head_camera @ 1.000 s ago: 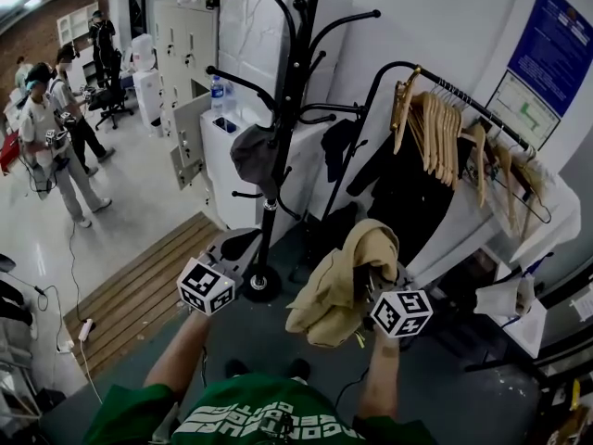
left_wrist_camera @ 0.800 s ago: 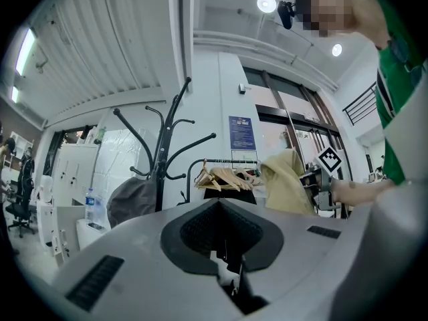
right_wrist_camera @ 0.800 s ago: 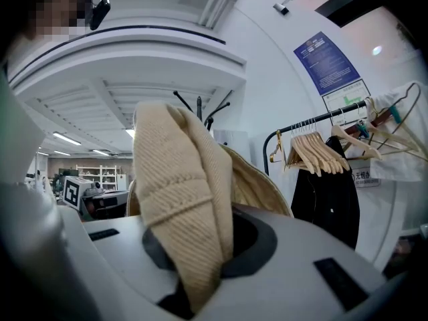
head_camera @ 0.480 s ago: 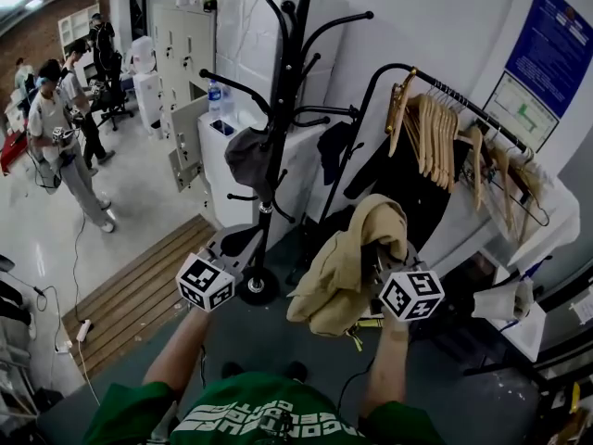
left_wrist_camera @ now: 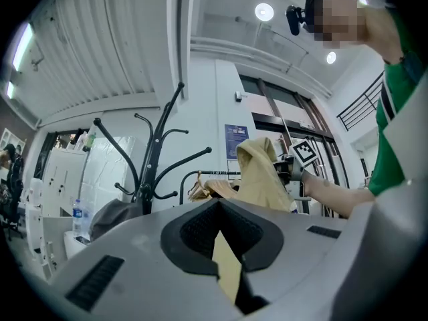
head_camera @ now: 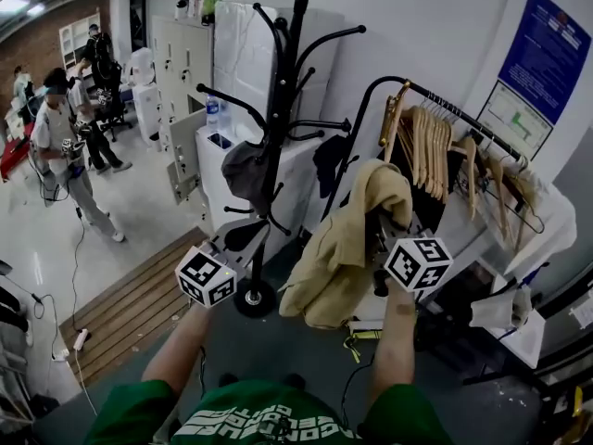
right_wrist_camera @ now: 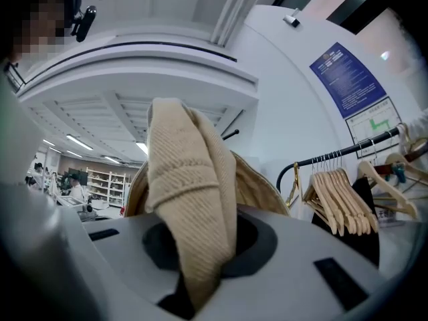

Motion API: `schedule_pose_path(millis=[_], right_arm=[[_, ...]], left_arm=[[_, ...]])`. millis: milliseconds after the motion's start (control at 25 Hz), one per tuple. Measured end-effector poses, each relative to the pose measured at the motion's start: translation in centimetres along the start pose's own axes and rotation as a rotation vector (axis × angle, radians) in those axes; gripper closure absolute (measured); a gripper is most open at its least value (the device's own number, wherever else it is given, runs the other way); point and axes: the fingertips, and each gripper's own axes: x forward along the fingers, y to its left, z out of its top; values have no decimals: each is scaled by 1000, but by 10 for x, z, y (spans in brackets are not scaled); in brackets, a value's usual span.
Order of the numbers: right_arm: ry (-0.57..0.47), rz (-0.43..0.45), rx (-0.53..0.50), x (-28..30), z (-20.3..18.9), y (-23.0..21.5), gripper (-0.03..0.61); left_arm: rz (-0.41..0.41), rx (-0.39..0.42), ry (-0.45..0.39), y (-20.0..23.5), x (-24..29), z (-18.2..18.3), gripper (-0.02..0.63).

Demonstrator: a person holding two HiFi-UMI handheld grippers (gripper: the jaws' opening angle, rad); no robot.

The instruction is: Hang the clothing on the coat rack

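A tan knitted garment point(head_camera: 347, 239) hangs in folds from my right gripper point(head_camera: 389, 239), which is shut on its upper part, to the right of the black coat rack point(head_camera: 278, 109). In the right gripper view the fabric point(right_wrist_camera: 190, 199) fills the notch between the jaws and rises above them. A dark cap point(head_camera: 244, 170) hangs on one of the rack's lower hooks. My left gripper point(head_camera: 218, 265) is held low, near the rack's round base point(head_camera: 252, 298). In the left gripper view its jaws stand closed together point(left_wrist_camera: 224, 246) with nothing between them, and the rack point(left_wrist_camera: 155, 159) rises beyond.
A black clothes rail point(head_camera: 445, 100) with several wooden hangers point(head_camera: 431, 146) and dark clothes stands right of the rack. White lockers point(head_camera: 185, 54) and a white cabinet point(head_camera: 218, 165) with a water bottle point(head_camera: 213, 114) are behind it. People stand at far left point(head_camera: 60, 146).
My right gripper has lifted the tan garment higher, toward the rack and rail. The left gripper has stayed low near the rack's base.
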Motion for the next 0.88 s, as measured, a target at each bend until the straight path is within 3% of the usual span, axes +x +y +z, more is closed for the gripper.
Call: schedule_pose_path(millis=[440,880], right_arm=[[-27,4,-6,48,37,-16,518],[-9,13,1,98,36,-24,518]], left_arm=[[-10,23,-28,7,16,15,611],[22,25,-28,33,19,12,611]])
